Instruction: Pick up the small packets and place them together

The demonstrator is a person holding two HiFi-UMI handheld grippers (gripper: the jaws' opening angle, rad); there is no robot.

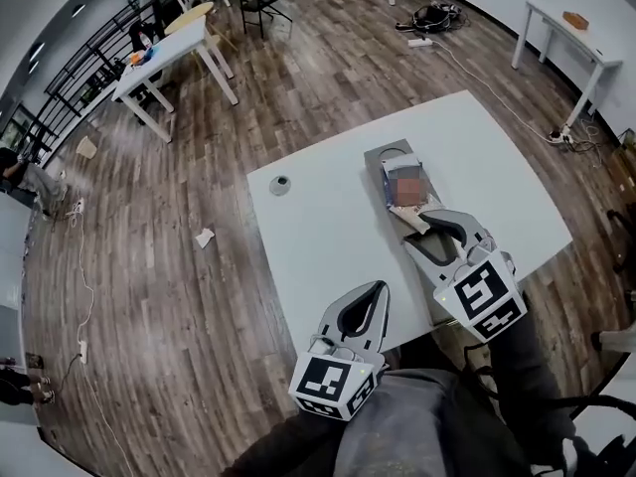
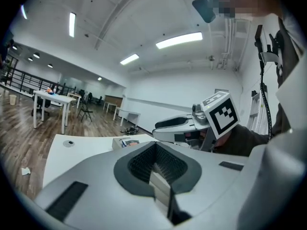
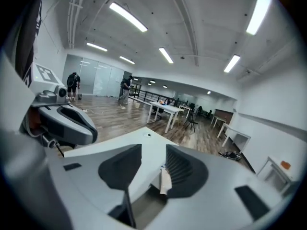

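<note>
Clinging to one pad of half-open right claw (image 3: pixel 153 148): small packet (image 3: pixel 165 180), long axis along jaws; left claw (image 2: pixel 153 145) closed.

Left gripper (image 1: pixel 375 288): nearer the body, pointing forward and almost level, jaws closed together with nothing between them. Right gripper (image 1: pixel 417 225): further forward, tilted downward, jaws standing apart.

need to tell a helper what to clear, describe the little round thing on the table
Find the white table on the wood floor. Near its left corner, apart from the grey tray of packets, lies a small grey disc with a dark centre. It is the only round thing, alone on bare tabletop.
</note>
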